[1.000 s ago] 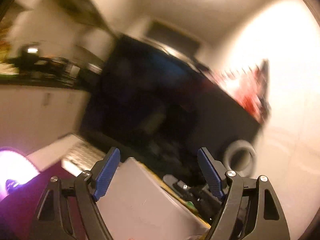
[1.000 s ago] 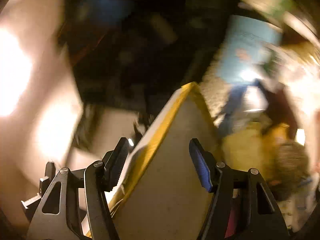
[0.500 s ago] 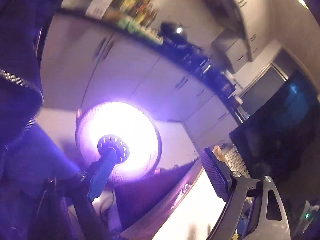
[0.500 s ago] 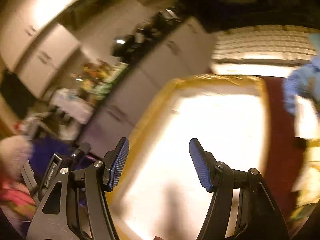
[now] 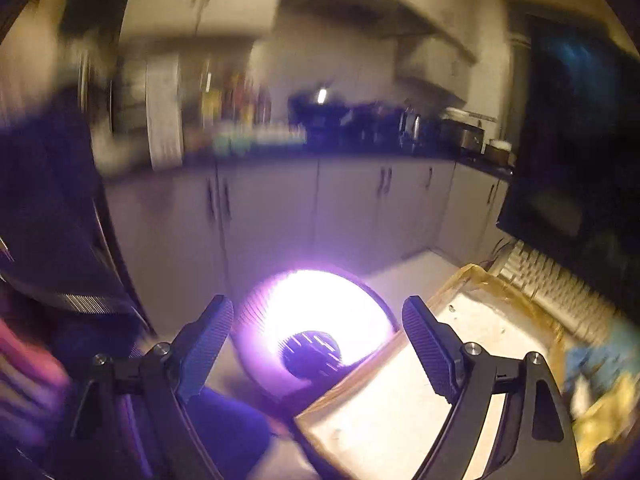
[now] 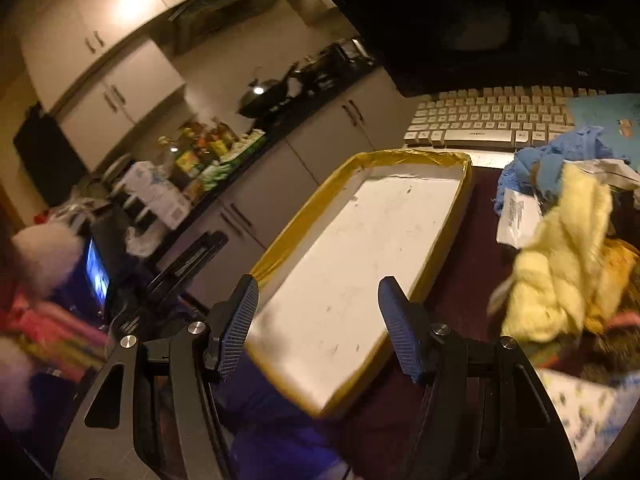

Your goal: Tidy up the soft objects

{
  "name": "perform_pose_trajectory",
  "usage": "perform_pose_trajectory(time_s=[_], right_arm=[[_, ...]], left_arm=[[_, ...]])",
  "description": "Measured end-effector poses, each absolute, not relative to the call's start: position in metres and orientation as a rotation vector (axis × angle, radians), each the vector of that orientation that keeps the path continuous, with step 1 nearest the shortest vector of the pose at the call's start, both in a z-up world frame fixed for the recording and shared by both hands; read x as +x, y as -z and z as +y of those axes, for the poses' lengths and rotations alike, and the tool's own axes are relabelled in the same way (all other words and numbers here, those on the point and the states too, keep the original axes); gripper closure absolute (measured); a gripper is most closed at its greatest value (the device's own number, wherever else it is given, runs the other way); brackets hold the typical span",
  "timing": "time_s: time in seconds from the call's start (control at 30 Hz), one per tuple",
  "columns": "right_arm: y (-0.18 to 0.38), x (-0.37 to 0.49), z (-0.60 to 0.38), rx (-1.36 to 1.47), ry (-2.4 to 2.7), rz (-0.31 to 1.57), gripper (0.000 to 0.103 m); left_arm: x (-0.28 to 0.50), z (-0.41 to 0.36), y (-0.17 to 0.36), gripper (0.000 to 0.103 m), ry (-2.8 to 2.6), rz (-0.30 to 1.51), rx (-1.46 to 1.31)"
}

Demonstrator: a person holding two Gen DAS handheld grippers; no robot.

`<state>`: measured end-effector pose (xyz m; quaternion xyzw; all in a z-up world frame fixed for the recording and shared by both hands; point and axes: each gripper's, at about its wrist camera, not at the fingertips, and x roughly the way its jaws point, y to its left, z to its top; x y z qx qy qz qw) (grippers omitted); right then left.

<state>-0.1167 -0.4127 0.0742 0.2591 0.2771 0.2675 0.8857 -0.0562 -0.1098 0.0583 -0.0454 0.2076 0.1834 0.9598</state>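
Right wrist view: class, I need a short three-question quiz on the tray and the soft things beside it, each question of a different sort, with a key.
1. True or false: the tray holds a yellow cloth.
2. Which lies just beyond the tray's far end? A) a keyboard B) a bowl C) a shoe
3. Fill in: the yellow cloth lies on the ____ side of the tray in this view.

Key: 1 false, the tray holds nothing; 2 A; 3 right. The blue cloth lies behind the yellow one.
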Motion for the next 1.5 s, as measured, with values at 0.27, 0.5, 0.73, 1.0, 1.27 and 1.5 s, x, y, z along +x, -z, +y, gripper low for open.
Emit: perform_pose_trajectory(time_s=[0.27,0.5,0.73,1.0,1.27,1.5], right_arm=[[-0.051,-0.174,-0.446,0.458,-0.439,0.544,0.040],[-0.043,-0.197,-0.486,0.461,-0.261,0.591,0.040],[-0.024,-0.185,-0.497,0.475,-0.219,0.651,0.040],[-0.009,-0.174,-0.495,0.470,-0.233,0.704,0.040],[-0.009,-0.173,-0.496,0.470,-0.262,0.703,0.040],[-0.008,-0.167,-0.500,0.483,-0.272,0.713,0.040]], left_arm=[[-0.076,-0.170,-0.066,0.016,-0.095,0.529,0.051],[-0.085,-0.228,-0.062,0.016,0.103,0.663,0.081],[-0.105,-0.269,-0.052,0.016,0.141,0.693,0.146],[-0.106,-0.273,-0.043,0.016,0.157,0.731,0.149],[-0.109,-0.272,-0.041,0.016,0.170,0.734,0.153],[-0.110,-0.268,-0.043,0.016,0.189,0.740,0.138]])
